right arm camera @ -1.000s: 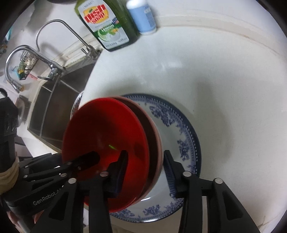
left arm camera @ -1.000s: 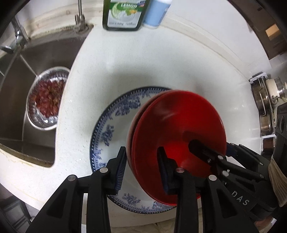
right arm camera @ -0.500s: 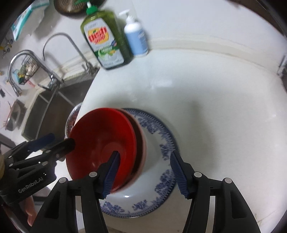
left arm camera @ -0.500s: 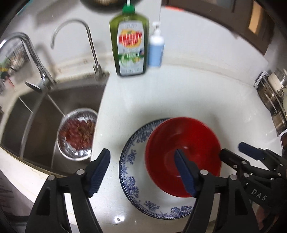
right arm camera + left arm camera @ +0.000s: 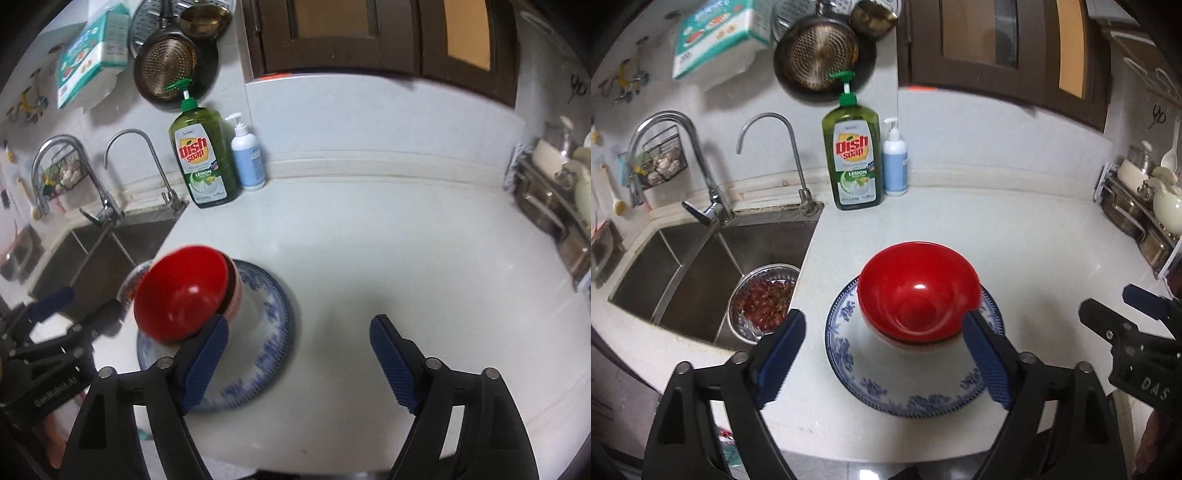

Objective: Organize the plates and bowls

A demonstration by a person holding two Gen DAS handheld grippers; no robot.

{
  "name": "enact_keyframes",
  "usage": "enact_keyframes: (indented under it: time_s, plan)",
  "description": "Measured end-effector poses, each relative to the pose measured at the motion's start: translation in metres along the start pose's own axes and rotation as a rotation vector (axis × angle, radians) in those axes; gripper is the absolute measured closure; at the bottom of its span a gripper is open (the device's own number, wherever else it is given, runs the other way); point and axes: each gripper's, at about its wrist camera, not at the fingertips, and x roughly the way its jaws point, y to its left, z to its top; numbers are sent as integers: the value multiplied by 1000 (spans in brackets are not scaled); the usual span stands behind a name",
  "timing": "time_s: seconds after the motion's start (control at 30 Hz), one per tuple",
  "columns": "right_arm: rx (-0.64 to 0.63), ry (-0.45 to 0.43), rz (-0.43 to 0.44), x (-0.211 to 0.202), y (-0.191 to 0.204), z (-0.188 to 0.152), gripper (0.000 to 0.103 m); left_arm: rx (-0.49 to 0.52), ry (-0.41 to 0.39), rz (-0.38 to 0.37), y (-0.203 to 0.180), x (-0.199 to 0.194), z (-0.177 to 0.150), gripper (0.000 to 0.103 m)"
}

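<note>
Fingers of the left gripper (image 5: 886,354) and right gripper (image 5: 299,363) gape wide, holding nothing. Ahead of the left fingers, 2 nested bowls, red bowl (image 5: 918,293) uppermost, sit on the blue-patterned plate (image 5: 849,354). Likely light, rigid, slippery; pinch a rim.

A glossy red round bowl (image 5: 918,291) is sitting in what appears to be a pale pink bowl (image 5: 236,291), on a white ceramic plate with a blue floral rim (image 5: 882,397). The green dish-soap bottle (image 5: 852,155) is showing a red-lettered label.
</note>
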Motion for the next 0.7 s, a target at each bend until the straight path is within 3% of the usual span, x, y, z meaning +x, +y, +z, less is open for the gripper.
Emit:
enact_keyframes:
  time_s: [0.27,0.37,0.7]
  plan:
    - [-13,-92,0,-52,-14,-40,22,-20,-77,2,-21,-52,-32,0]
    - [-4,-131,-6,-74,-20,-56,15,-16,-103,14,-25,-72,-46,0]
    - [15,-225,-28,-131,-25,-95,14,5,-172,52,-33,-131,-76,0]
